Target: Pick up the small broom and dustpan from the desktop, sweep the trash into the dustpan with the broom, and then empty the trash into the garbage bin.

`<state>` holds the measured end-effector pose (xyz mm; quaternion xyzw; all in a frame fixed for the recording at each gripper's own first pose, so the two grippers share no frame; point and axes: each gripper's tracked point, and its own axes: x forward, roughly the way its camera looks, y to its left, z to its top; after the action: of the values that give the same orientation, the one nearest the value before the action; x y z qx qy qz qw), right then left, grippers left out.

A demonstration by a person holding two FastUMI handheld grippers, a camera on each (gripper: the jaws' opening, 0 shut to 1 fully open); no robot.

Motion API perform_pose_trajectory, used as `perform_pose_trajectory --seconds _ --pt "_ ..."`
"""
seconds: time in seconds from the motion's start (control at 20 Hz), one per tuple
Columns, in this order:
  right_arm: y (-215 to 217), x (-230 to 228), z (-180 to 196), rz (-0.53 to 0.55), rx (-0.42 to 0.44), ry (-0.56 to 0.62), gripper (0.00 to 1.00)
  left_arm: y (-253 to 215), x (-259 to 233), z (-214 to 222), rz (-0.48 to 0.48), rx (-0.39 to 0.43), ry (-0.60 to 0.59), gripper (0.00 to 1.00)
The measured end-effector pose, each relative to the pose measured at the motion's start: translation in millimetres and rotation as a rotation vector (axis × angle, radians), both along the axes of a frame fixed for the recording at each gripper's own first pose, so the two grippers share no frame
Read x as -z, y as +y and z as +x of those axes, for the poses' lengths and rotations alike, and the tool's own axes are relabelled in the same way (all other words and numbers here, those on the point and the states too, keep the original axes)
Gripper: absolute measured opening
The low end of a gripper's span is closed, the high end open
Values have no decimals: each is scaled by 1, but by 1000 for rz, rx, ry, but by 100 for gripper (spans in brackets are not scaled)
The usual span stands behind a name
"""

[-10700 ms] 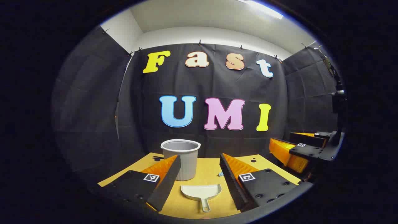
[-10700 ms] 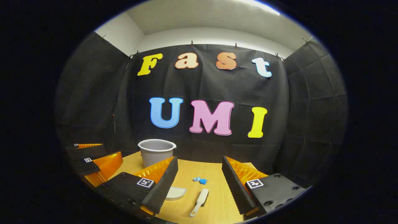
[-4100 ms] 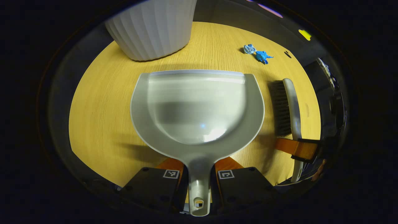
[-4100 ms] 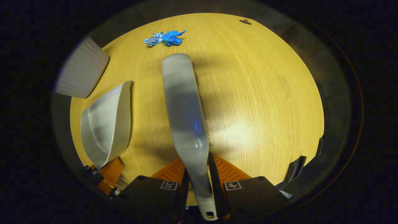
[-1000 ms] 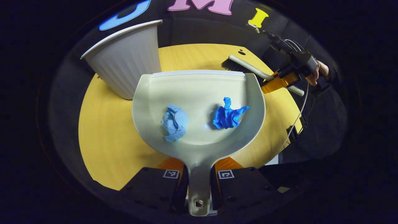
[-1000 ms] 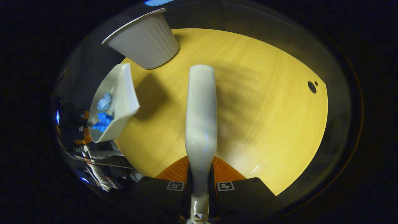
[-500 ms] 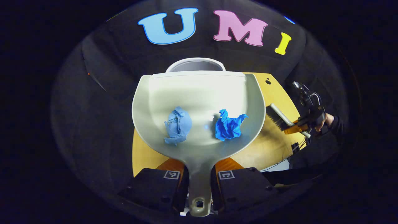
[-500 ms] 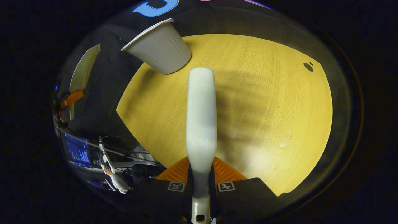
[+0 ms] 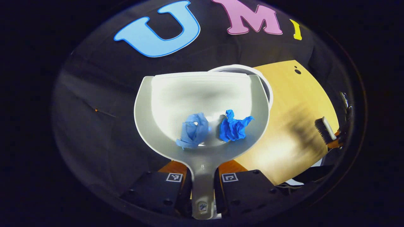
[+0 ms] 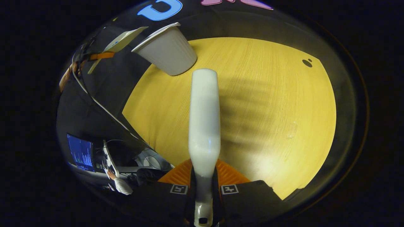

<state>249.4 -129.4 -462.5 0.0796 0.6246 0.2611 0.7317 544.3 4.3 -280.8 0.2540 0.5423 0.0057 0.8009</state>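
In the left gripper view, the left gripper (image 9: 202,181) clamps the handle of the pale grey plastic dustpan (image 9: 202,94), raised with its far lip over the white ribbed garbage bin (image 9: 263,82). Two crumpled blue paper scraps (image 9: 217,129) lie near the handle; they look light and should slide off the slick pan once it is tipped.

In the right gripper view, the right gripper (image 10: 203,189) grips the white plastic broom (image 10: 203,119) by its stiff handle above the yellow wooden desktop (image 10: 268,104).

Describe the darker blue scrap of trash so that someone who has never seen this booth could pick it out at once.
Start at the pale dustpan, whose handle the left gripper clamps, raised by the white garbage bin. Two crumpled scraps lie in its bowl. The one wanted is the right-hand scrap: deep, saturated blue with spiky points, while its neighbour, the left-hand scrap, is paler and rounder.
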Motion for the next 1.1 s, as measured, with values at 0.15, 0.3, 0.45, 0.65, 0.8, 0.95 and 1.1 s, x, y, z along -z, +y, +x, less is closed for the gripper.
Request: perform_pose_trajectory --seconds 0.15,0.3,0.45,0.65,0.8,0.95,1.1 --pt "3 -1 -1 22 48 28 19 7 6 20 84 37 56 28" --pt "6 2 -4 21 69 32 24 5 20 30 195 85 142 29" --pt "5 2 -4 17 97 21 23 -7 2 37 337 145 205 29" --pt "4 8 -4 10 95 12 24 -12 -3 42 591 268 255 29" --pt "15 5 -1 54 117 22 24 -16 0 42 694 343 284 28" --pt "15 10 -2 53 95 12 23 -10 -5 45 739 388 292 29" --pt "15 12 -5 51 95 5 23 -10 -3 44 742 382 289 29"
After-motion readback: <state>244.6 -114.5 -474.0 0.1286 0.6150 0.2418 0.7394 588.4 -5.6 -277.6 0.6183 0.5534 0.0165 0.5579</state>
